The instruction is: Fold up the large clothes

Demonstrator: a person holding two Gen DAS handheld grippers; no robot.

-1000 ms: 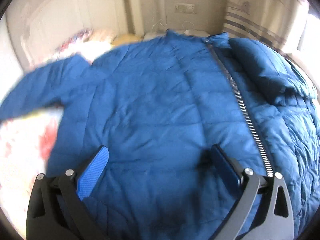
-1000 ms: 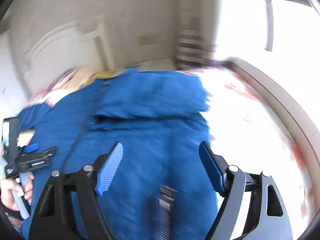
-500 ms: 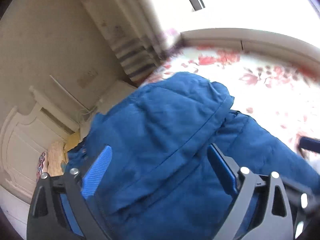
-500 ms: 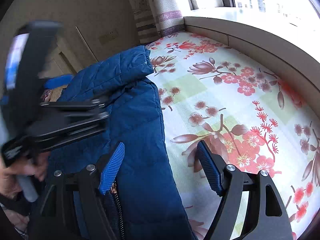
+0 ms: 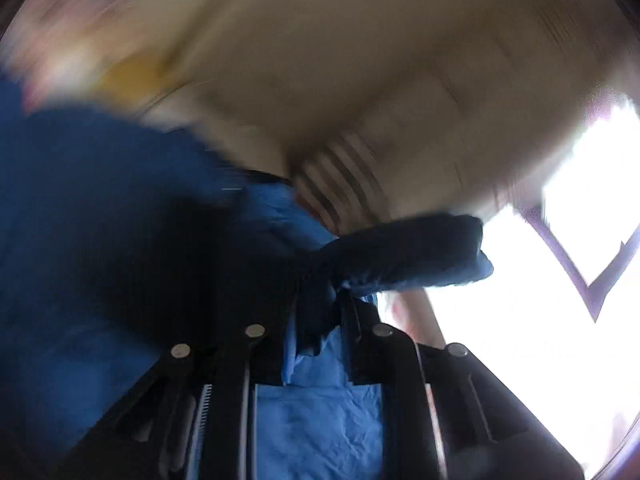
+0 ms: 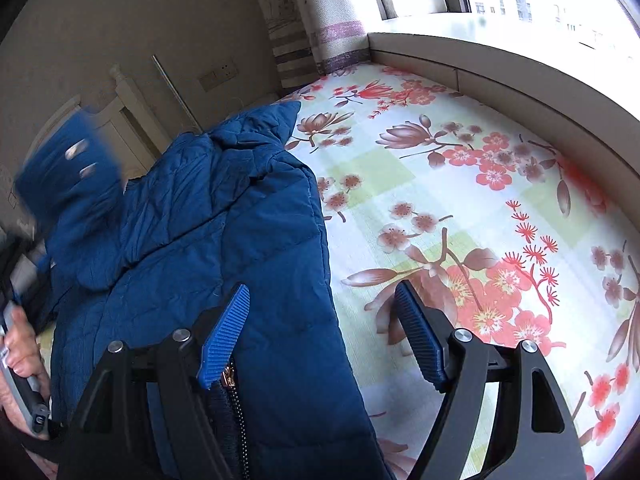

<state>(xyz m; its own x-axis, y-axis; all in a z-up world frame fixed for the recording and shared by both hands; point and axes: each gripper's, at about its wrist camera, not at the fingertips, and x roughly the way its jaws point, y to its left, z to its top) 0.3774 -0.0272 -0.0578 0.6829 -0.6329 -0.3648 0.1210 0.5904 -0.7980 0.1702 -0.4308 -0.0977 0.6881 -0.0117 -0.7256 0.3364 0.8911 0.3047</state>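
A blue quilted jacket (image 6: 224,216) lies on the bed with its edge along the flowered sheet (image 6: 460,200). My left gripper (image 5: 320,320) has a bunched fold of the jacket (image 5: 400,256) pinched between its closing jaws, and the cloth is lifted; this view is blurred. My right gripper (image 6: 322,300) hovers open over the jacket's right edge, with the left pad above the zipper (image 6: 230,380) and the right pad over the sheet. Nothing is gripped between its pads.
A person's hand (image 6: 20,344) holds a grey handle at the left edge. A blurred blue shape (image 6: 68,168) is raised at the far left. A window ledge (image 6: 520,76) borders the bed, with a striped curtain (image 6: 332,20) and a white headboard (image 6: 120,120) behind.
The left gripper's jaws have come together on a fold of the jacket and swung upward with it. The right gripper has dropped toward the jacket's edge, then held still, open.
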